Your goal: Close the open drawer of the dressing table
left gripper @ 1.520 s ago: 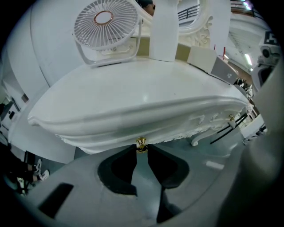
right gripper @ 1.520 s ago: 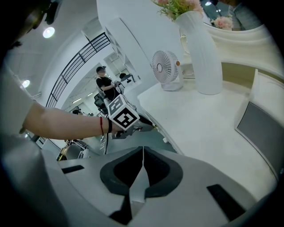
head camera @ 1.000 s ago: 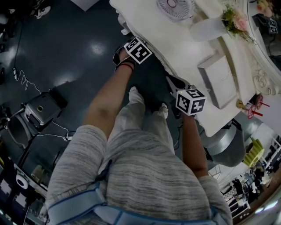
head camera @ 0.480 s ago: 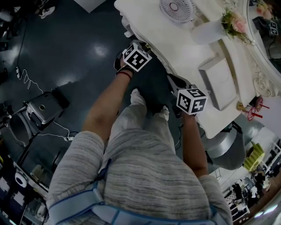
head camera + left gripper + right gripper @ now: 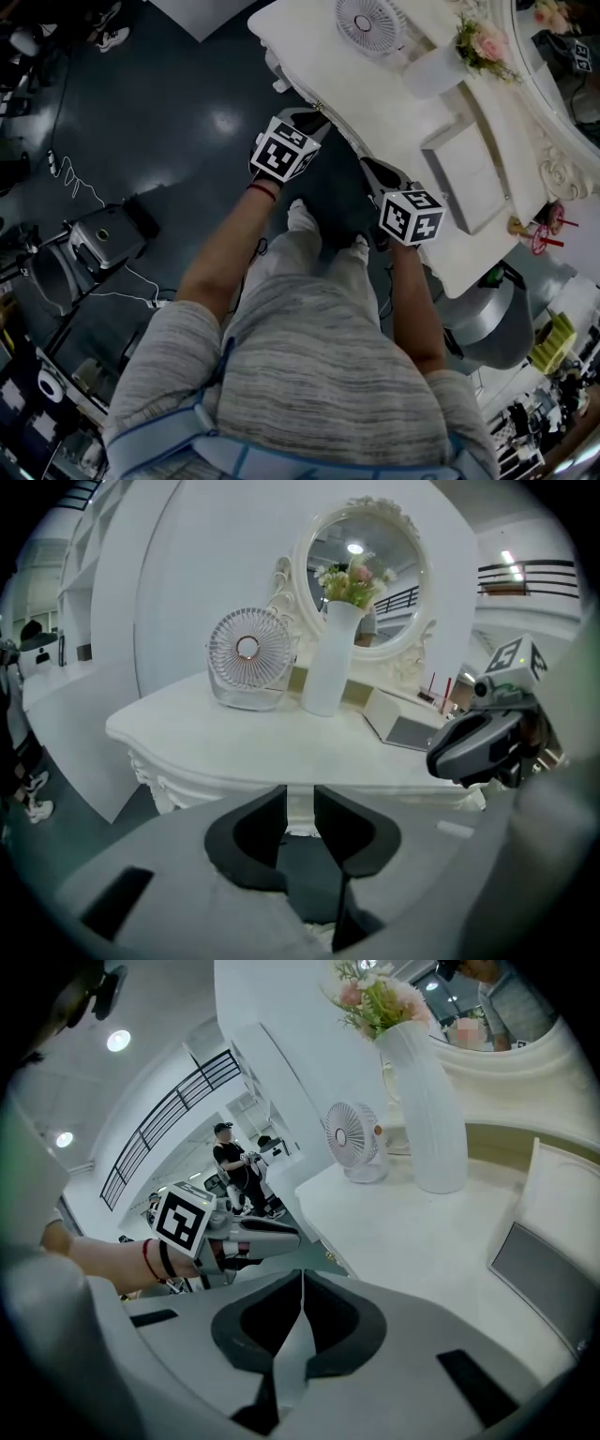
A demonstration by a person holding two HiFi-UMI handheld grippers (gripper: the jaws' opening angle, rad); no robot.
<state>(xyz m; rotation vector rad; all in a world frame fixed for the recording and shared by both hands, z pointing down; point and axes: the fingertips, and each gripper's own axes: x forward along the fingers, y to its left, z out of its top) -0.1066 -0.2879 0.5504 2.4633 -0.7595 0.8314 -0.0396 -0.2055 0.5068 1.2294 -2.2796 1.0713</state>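
The white dressing table (image 5: 375,103) fills the upper right of the head view. Its curved front edge (image 5: 281,775) runs just past my left gripper's jaws. No drawer juts out from that edge in any view; a small gold knob (image 5: 328,1256) shows on the front. My left gripper (image 5: 300,808) hangs just off the edge, its jaws closing with a gap still between the pads and nothing in it. My right gripper (image 5: 300,1288) is shut, pads touching, empty, over the table's front edge. In the head view the left marker cube (image 5: 284,150) and the right one (image 5: 411,216) sit in front of the table.
On the tabletop stand a round fan (image 5: 247,658), a tall white vase with flowers (image 5: 328,663) and a flat white box (image 5: 408,724), backed by an oval mirror (image 5: 361,574). The person's legs and feet (image 5: 309,225) are below. A machine with cables (image 5: 98,239) sits on the dark floor at left.
My left gripper has risen and drawn back from the table's front edge, toward the person. The right gripper has lifted only slightly.
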